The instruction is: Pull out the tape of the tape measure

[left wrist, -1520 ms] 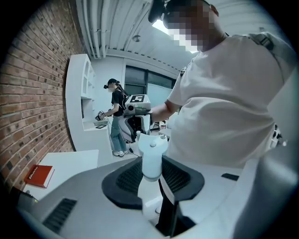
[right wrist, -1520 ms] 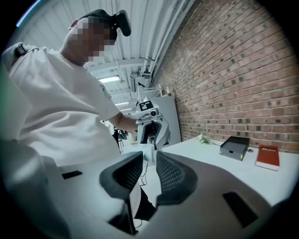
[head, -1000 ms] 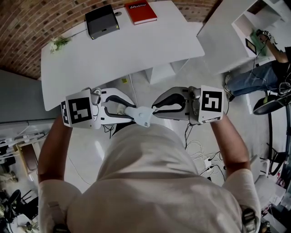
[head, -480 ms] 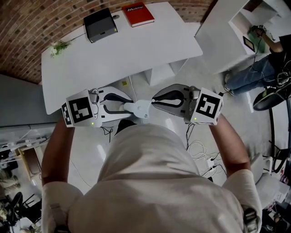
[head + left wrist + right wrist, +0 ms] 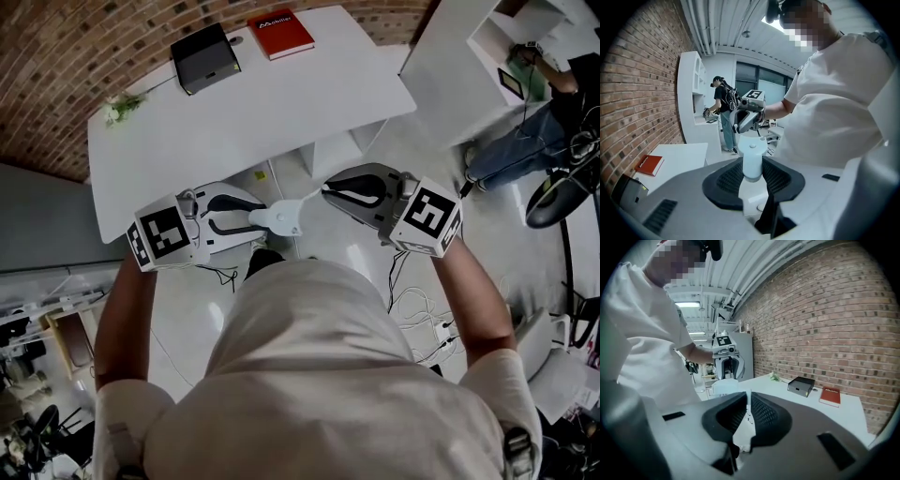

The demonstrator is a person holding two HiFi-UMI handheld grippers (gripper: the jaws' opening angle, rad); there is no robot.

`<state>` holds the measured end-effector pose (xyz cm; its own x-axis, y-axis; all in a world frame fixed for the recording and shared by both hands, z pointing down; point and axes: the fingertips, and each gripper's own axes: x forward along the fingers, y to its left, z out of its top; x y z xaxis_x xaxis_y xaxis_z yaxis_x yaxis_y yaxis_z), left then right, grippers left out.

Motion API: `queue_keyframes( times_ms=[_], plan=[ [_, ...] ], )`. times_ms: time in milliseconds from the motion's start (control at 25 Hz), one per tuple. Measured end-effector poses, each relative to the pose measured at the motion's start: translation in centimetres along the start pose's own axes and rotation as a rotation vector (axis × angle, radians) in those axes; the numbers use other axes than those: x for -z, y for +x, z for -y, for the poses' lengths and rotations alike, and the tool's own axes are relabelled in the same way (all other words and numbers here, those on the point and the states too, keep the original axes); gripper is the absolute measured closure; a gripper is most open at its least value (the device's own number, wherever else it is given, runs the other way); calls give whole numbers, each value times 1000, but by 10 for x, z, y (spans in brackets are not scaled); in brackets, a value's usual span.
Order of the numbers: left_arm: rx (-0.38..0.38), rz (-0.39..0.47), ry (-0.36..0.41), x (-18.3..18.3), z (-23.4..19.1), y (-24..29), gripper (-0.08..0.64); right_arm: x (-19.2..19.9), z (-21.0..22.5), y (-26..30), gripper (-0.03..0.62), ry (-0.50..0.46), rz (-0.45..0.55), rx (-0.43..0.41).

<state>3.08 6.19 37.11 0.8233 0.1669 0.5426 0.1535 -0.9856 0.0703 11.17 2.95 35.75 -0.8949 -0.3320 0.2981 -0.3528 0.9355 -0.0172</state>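
Observation:
The white tape measure (image 5: 278, 219) hangs in front of my chest, above the floor, with my left gripper (image 5: 263, 218) shut on its body. In the left gripper view the body (image 5: 751, 159) stands upright between the dark pads. A short strip of white tape (image 5: 307, 199) runs from it up and to the right to my right gripper (image 5: 325, 192), which is shut on the tape's end. The right gripper view shows the thin tape (image 5: 749, 411) edge-on between nearly touching pads, with the tape measure (image 5: 725, 386) and the left gripper (image 5: 724, 358) beyond.
A white table (image 5: 281, 103) ahead carries a black box (image 5: 204, 56), a red book (image 5: 280, 33) and a plant sprig (image 5: 117, 108). At the right are a second white desk (image 5: 450, 66) and a person (image 5: 530, 141). Cables (image 5: 422, 328) lie on the floor.
My right gripper has drawn away from the tape measure, up and to the right, and a short length of tape now shows between them. The left gripper shifted only slightly.

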Motion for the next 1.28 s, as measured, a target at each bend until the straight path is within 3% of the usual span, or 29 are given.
queue_keyframes(
  times_ms=[280,480,760,1000,1280],
  plan=[
    [-27,-8,-33,2,-8,6,439,6,9,-2,558,43,0,67],
    [-62,-36,-56,12,-14,4,439,12,31,-15,558,60,-10,162],
    [-94,-16,-76,12,-12,0,439,13,32,-14,558,63,1,200],
    [-144,-25,-103,19,-14,-10,439,14,44,-30,558,76,5,284],
    [-140,2,-125,19,-12,-6,439,18,43,-35,558,74,0,317]
  ],
)
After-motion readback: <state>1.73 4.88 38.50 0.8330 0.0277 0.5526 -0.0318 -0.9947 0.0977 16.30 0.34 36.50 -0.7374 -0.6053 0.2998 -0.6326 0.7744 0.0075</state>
